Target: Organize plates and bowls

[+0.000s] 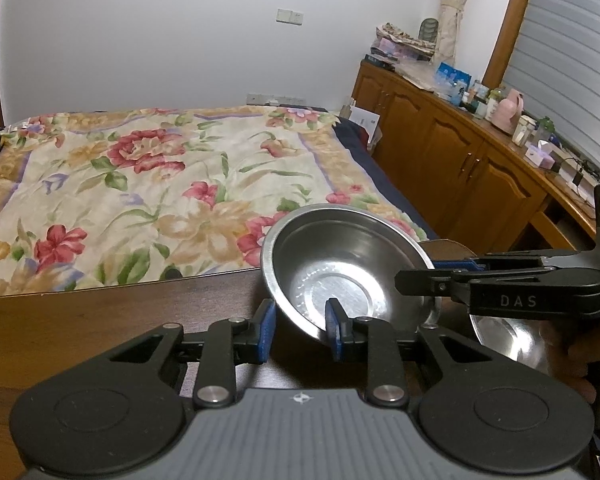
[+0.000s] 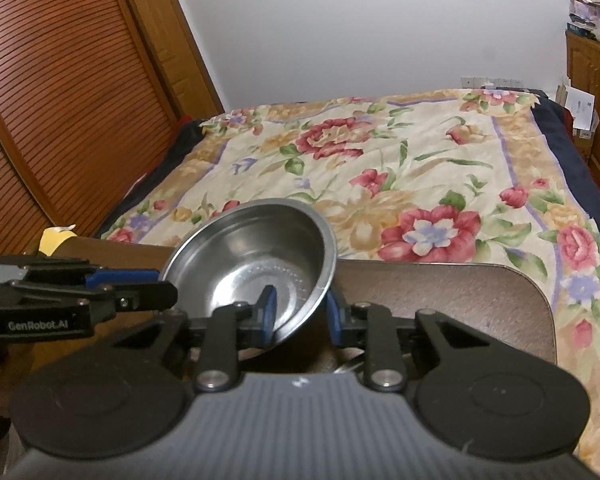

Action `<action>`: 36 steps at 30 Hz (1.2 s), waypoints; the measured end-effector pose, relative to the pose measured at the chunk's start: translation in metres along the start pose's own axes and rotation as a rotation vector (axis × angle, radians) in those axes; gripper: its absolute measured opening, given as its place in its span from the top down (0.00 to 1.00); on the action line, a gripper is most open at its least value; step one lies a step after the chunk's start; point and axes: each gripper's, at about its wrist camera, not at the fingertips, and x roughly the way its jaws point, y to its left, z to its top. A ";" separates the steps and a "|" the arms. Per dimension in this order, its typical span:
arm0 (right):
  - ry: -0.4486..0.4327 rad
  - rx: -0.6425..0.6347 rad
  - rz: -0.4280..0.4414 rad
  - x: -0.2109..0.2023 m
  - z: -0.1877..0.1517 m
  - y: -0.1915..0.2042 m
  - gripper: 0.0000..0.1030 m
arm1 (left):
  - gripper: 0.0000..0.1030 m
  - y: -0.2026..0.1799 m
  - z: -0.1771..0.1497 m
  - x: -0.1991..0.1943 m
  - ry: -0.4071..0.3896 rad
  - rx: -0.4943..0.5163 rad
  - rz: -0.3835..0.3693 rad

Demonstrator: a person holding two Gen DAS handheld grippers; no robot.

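A light, stiff, slippery steel bowl, tilted at lower centre, is pinched by its thin rim in the right tool, while the left tool is spread.

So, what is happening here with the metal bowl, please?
A person holds a claw in each hand. The left claw and the right claw each have one finger inside and one outside the rim of the same round stainless steel bowl. The bowl is tilted over the dark wooden table. I cannot tell which claw really clamps it. A second shiny steel dish lies on the table near the right claw.
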 end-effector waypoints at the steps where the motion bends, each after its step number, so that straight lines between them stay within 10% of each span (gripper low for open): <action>1: 0.002 -0.001 0.001 0.001 0.000 0.000 0.74 | 0.71 0.001 0.000 0.001 0.003 -0.005 -0.002; 36: -0.086 0.038 0.057 -0.069 0.003 0.021 0.85 | 0.80 -0.025 0.002 -0.080 -0.069 0.036 -0.012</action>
